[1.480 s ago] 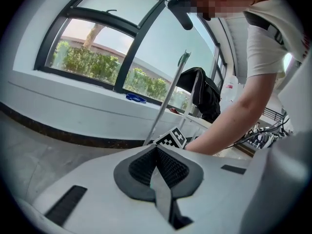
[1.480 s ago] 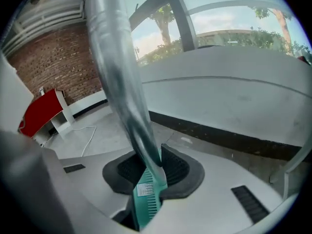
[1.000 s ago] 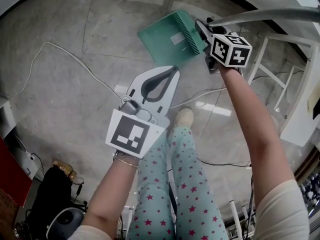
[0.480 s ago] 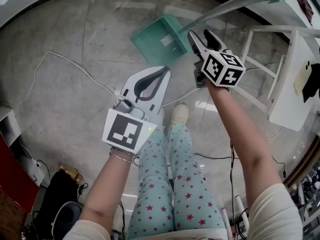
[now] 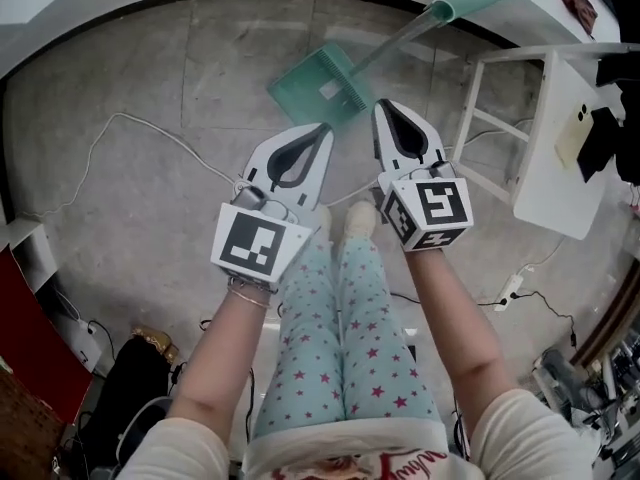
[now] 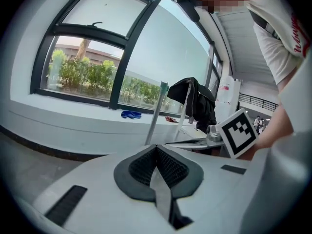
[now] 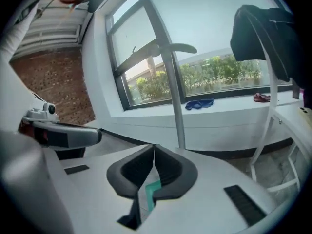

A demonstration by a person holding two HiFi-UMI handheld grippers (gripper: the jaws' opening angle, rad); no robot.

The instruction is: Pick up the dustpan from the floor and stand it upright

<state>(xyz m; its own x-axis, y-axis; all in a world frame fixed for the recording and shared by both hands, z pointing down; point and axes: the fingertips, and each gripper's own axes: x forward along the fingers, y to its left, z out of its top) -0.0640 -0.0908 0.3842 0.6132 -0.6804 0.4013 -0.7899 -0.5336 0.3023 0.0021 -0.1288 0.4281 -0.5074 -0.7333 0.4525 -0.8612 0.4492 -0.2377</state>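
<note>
Dustpan (image 5: pixel 322 86) stands upright on the floor (image 5: pixel 150 78) near its far edge, below the window wall, beside the white table (image 5: pixel 560 158), handle up, clear of both tools. Left gripper (image 5: pixel 322 130): jaws together, nothing held. Right gripper (image 5: pixel 386 108): jaws have just been closing, now together, nothing between them

The dustpan (image 5: pixel 318 90) at the upper middle of the head view looks like smooth teal plastic, its pole (image 5: pixel 395 36) dull grey like metal, and the floor (image 5: pixel 150 78) around it is grey stone-like slab with a faint sheen. My left gripper (image 5: pixel 325 128) has a matt white plastic shell and dark, finely ribbed, rubbery pads (image 6: pixel 141 167). My trousers (image 5: pixel 350 338) at the lower middle are soft printed cloth.
</note>
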